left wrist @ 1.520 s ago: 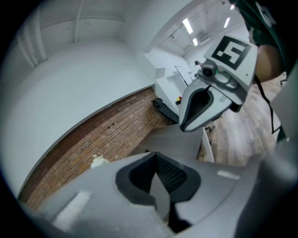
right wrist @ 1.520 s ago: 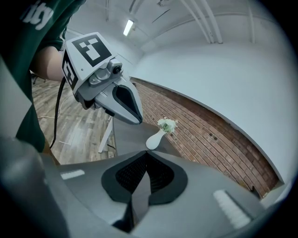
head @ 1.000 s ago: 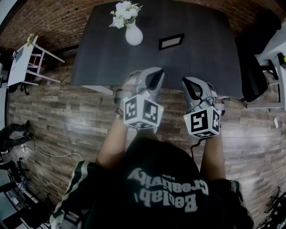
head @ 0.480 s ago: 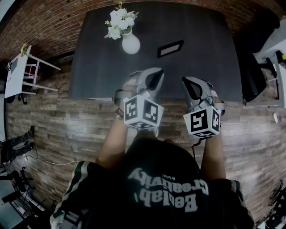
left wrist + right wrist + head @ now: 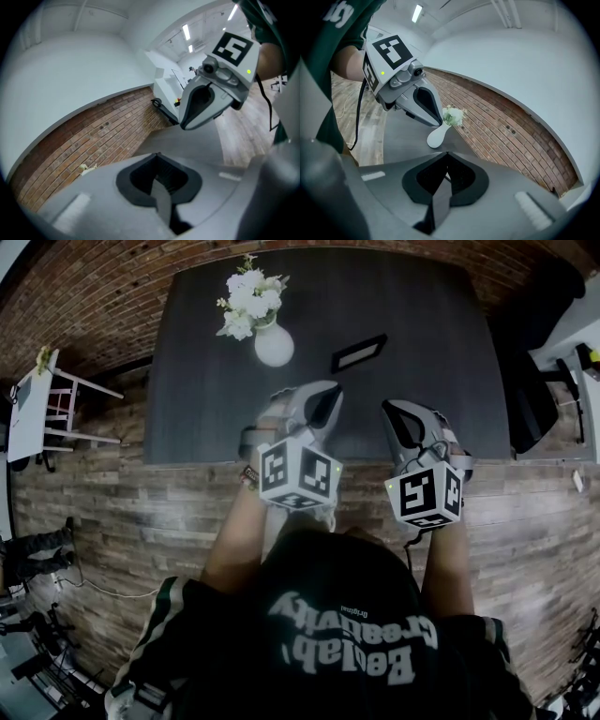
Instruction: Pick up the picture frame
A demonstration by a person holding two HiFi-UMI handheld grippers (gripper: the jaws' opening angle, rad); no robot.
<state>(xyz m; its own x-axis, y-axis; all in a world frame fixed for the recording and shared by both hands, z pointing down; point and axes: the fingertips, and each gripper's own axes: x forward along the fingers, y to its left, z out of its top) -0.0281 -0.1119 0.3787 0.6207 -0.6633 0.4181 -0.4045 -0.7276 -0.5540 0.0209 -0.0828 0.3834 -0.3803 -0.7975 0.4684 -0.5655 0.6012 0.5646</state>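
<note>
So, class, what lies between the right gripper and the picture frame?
Only bare dark tabletop, seen in the head view, between the right gripper and the picture frame.

Head view looks steeply down; camera on right tool [image 5: 446,154] faces across the same table [image 5: 422,381], vase [image 5: 274,345]

Picture frame [image 5: 359,352]: small, rectangular, with a thin black border round a pale grey inside. Sits in the upper middle of the head view, a little right of centre, on the dark table [image 5: 431,381]. Turned askew, long edges running from lower left up to upper right. Well apart from the table's near edge, to the right of the white vase [image 5: 274,345]. Lying flat or propped upright: cannot be told from above. Too small for anything inside to be made out.
</note>
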